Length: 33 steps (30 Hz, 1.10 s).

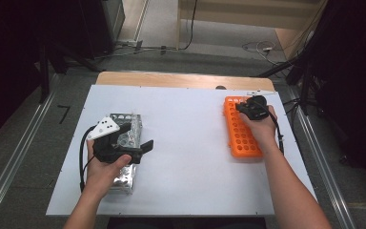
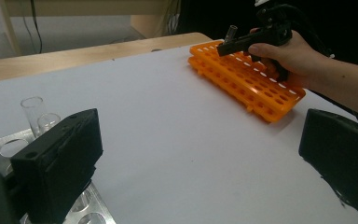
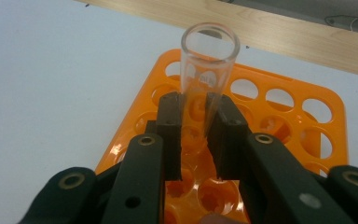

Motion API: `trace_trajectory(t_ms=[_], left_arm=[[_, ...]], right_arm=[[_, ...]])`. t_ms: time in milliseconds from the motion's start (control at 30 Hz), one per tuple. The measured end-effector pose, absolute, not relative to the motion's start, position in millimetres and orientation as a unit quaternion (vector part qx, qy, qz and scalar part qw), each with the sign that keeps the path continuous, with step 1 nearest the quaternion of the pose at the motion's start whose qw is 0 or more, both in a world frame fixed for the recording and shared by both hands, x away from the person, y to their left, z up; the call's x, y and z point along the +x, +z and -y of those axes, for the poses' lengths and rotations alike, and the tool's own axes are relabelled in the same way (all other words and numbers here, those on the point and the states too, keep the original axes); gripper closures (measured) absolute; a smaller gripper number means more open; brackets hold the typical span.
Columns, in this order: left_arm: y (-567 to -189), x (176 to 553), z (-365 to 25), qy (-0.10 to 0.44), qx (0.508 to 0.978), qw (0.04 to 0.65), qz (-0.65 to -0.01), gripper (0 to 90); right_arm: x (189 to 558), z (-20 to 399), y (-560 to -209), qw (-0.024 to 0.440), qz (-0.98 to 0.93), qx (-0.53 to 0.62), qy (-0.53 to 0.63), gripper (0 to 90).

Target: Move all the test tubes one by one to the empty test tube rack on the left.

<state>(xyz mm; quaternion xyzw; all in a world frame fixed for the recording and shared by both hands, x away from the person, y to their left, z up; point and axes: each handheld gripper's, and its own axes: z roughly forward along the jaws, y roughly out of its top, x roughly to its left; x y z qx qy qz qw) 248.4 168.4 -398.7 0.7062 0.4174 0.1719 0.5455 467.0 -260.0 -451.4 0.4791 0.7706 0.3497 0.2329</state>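
Note:
An orange tube rack [image 1: 242, 136] with many round holes lies at the right of the white board. My right gripper [image 3: 195, 135] is shut on a clear glass test tube [image 3: 209, 65], which stands upright over the rack's [image 3: 279, 93] far end. The pads hide the tube's lower part. In the left gripper view this right gripper [image 2: 224, 46] holds the tube [image 2: 230, 32] above the rack [image 2: 256, 91]. My left gripper [image 1: 147, 145] is open with nothing between its jaws, hovering over a metal rack [image 1: 124, 183]. Two empty glass tubes [image 2: 35, 109] stand in that metal rack [image 2: 7, 149].
The white board [image 1: 186, 143] lies on a wooden table [image 1: 171, 79]; a broad bare stretch runs between the two racks. Cables lie on the floor [image 1: 262, 47] beyond the table's far edge.

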Motion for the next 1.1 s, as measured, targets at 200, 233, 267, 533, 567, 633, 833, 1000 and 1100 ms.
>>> trace_trajectory(t_ms=[200, 233, 267, 533, 567, 633, 833, 1000, 1100], left_arm=[[-399, 248, -168, 0.171, 0.706, 0.546, -0.417, 0.0], [-399, 248, -168, 0.171, 0.706, 0.546, -0.417, 0.0], [-399, 248, -168, 0.171, 0.706, 0.546, -0.417, 0.0], [-399, 249, -165, 0.17, 0.708, 0.546, -0.414, 0.0], [-399, 249, -165, 0.17, 0.709, 0.546, -0.414, 0.0], [-399, 249, -164, 0.169, 0.708, 0.547, -0.413, 0.0], [-399, 249, -160, 0.167, 0.711, 0.546, -0.41, 0.0], [-399, 249, -157, 0.166, 0.714, 0.545, -0.406, 0.0], [-399, 249, -156, 0.164, 0.716, 0.545, -0.404, 0.0]], right_arm=[[466, 264, -448, 0.231, -0.765, 0.478, 0.366, 73.9], [465, 264, -446, 0.232, -0.764, 0.477, 0.368, 73.9], [464, 264, -445, 0.233, -0.762, 0.477, 0.371, 73.9], [454, 271, -428, 0.241, -0.748, 0.471, 0.4, 73.9], [452, 271, -425, 0.241, -0.748, 0.47, 0.402, 73.8], [448, 271, -421, 0.239, -0.749, 0.467, 0.405, 73.8], [430, 264, -412, 0.23, -0.761, 0.441, 0.417, 73.8], [414, 256, -408, 0.223, -0.769, 0.422, 0.425, 73.8], [404, 253, -406, 0.217, -0.772, 0.412, 0.432, 73.8]])
